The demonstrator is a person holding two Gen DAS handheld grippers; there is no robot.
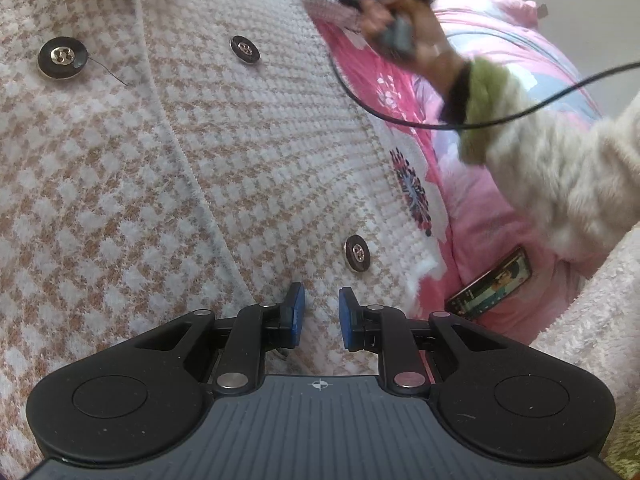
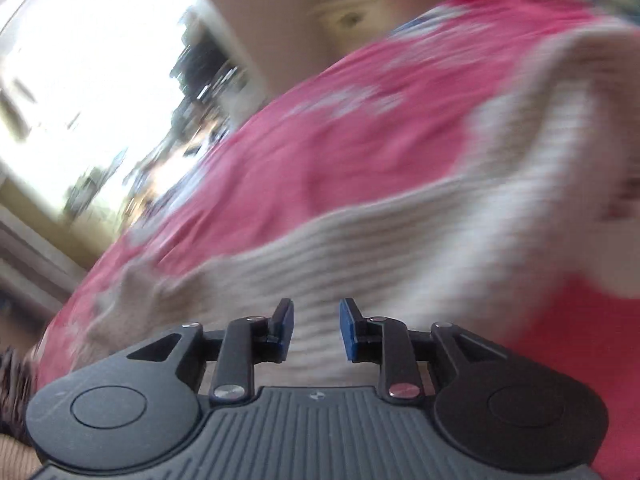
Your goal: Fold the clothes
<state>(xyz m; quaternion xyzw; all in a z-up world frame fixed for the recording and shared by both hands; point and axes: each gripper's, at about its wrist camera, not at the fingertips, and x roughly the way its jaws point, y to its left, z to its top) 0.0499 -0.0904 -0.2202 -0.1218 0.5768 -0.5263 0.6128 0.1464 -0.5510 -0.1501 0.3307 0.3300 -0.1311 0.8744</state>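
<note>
A beige-and-white houndstooth knit jacket [image 1: 180,168] with dark metal buttons [image 1: 357,253] lies spread across the left wrist view. My left gripper [image 1: 321,314] hovers just above its lower front, open, with nothing between the blue pads. In the blurred right wrist view the same knit [image 2: 400,248] lies on pink bedding, and my right gripper [image 2: 316,330] stands open over its ribbed edge, holding nothing. The right gripper itself also shows at the top of the left wrist view, dark and blurred, in a hand [image 1: 404,20].
Pink floral bedding [image 1: 472,208] lies under the jacket. A phone [image 1: 490,284] with a lit screen rests on it at the right. A fluffy sleeve [image 1: 560,168] and a black cable [image 1: 520,114] cross the upper right. A bright window [image 2: 92,80] fills the left of the right wrist view.
</note>
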